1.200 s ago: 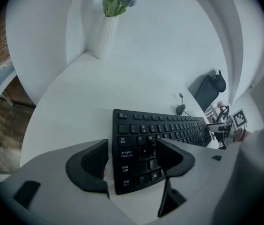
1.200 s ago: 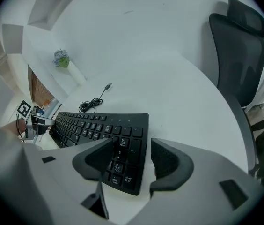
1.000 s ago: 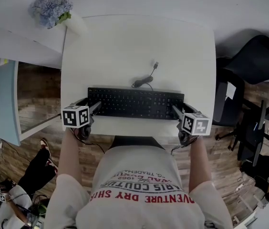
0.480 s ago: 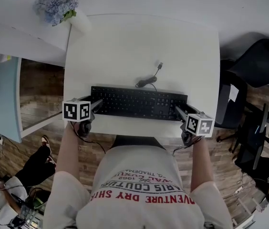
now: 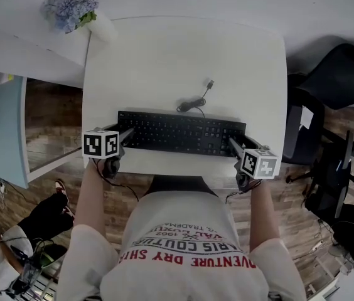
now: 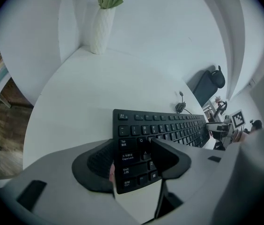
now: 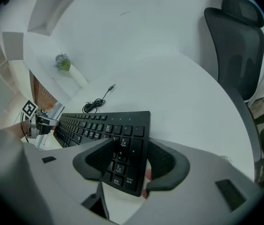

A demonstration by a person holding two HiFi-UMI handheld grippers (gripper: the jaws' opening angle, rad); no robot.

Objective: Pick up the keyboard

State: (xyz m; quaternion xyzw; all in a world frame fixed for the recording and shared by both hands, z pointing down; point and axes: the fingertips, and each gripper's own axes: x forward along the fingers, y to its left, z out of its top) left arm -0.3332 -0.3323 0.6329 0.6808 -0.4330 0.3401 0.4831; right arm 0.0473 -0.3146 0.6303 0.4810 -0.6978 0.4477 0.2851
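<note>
White table — keyboard ends between left gripper, jaws closing in, and right gripper, parted — seemingly unpinched.

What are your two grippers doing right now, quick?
Left gripper: open, jaws have just been closing around the keyboard.
Right gripper: open around the keyboard's right end.

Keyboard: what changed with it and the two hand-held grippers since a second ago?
The left hand-held gripper has just been closing its jaws on the left end of the keyboard, which lies between them; a firm clamp isn't clear yet. Nothing was lifted. Unchanged: the keyboard lies flat on the white table, its cable curled behind it, and the right hand-held gripper straddles its right end.
</note>
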